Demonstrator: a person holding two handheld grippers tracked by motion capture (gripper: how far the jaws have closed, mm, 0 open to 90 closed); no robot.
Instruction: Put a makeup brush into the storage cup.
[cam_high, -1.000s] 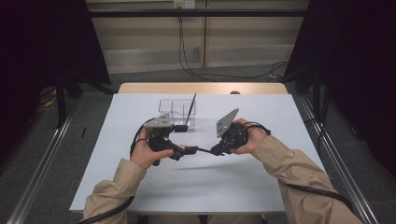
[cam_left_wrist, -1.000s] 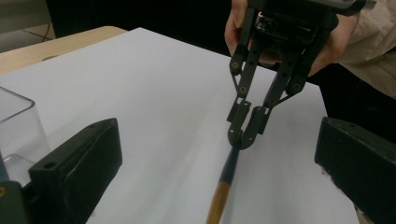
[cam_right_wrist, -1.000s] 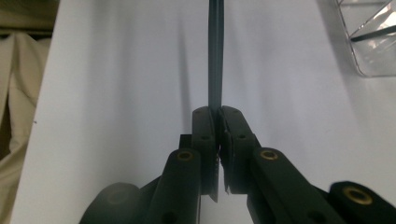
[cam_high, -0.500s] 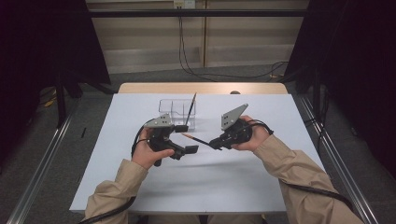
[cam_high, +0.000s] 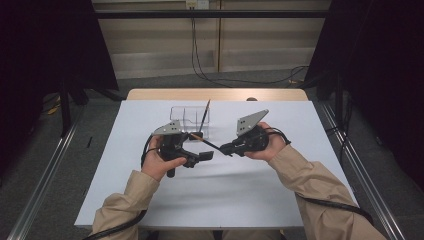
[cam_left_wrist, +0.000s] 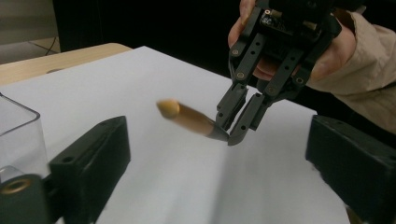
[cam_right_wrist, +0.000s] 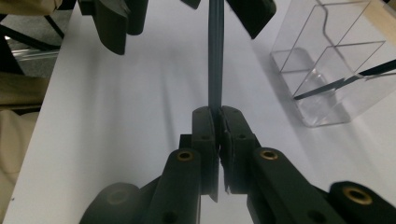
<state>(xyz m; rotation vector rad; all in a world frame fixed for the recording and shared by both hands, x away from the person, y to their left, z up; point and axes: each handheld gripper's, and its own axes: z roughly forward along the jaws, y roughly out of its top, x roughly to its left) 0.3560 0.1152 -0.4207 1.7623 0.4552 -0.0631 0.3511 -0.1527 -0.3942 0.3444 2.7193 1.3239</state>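
I have the wide white-covered bench (cam_high: 210, 200) in front of me, and everything sits toward its far middle, within easy reach of both hands. The clear plastic box with divided compartments (cam_high: 187, 116) stands there upright and open-topped, I'd judge as the holder for these sticks: one thin dark stick (cam_high: 205, 116) already leans in it, tip poking above the rim.

Both hands hover just this side of the box, facing each other. My right tongs (cam_high: 226, 148) are clamped tight on the slim dark pencil-like rod with a tan wooden end (cam_left_wrist: 187, 118), gripping it at the dark end so the tan end juts toward the other hand. It hangs above the bench, between the two tools, offered across for a handover, as I read it.

My left tongs (cam_high: 206, 156) stand wide with the rod's free end reaching in between the jaws; they have just been closing a little, yet the pads aren't pressing on it.
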